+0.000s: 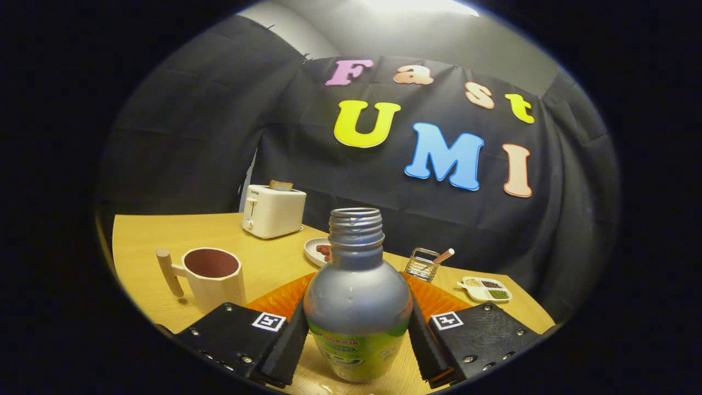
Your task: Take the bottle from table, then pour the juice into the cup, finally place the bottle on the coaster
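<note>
As gripper [356, 343] clamps uncapped bottle [357, 296], cup [215, 277] beside

Staged breakfast booth, black cloth wall [208, 137], wooden table [230, 236], toaster [273, 211], condiment dish [485, 288]

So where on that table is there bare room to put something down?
Bare wood lies between the cup and toaster. It is crowded around the bottle, held by the gripper: orange coaster, plate, wire holder.

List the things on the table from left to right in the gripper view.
Cup → toaster → plate → bottle between the gripper's fingers → wire holder → divided dish.
</note>
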{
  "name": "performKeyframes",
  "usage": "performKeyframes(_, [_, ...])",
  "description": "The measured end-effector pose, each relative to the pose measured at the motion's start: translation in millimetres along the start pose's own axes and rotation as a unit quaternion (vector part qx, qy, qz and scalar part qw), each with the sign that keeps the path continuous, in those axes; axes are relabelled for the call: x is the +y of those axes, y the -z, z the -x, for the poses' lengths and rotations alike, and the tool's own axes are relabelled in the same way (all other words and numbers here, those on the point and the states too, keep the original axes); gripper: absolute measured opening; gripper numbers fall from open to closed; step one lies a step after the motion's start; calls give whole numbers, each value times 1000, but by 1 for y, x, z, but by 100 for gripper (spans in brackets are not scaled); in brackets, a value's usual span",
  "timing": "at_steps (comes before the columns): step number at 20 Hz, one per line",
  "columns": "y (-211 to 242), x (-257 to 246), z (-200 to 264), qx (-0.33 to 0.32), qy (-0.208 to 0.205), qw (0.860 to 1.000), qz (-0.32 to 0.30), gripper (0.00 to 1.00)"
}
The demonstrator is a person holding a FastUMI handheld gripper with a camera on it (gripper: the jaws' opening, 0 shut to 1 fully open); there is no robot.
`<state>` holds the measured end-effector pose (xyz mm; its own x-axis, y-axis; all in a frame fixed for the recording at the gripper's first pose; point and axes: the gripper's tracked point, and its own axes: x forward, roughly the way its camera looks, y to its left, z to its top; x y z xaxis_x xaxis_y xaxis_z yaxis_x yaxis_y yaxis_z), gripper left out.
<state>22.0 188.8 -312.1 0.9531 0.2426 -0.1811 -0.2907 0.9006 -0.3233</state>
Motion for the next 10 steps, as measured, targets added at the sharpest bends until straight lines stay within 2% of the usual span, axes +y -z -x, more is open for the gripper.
performKeyframes(4, [-3,7,-16,16,-6,996,88,82])
performKeyframes(10, [19,30,-32,59,-23,984,168,82])
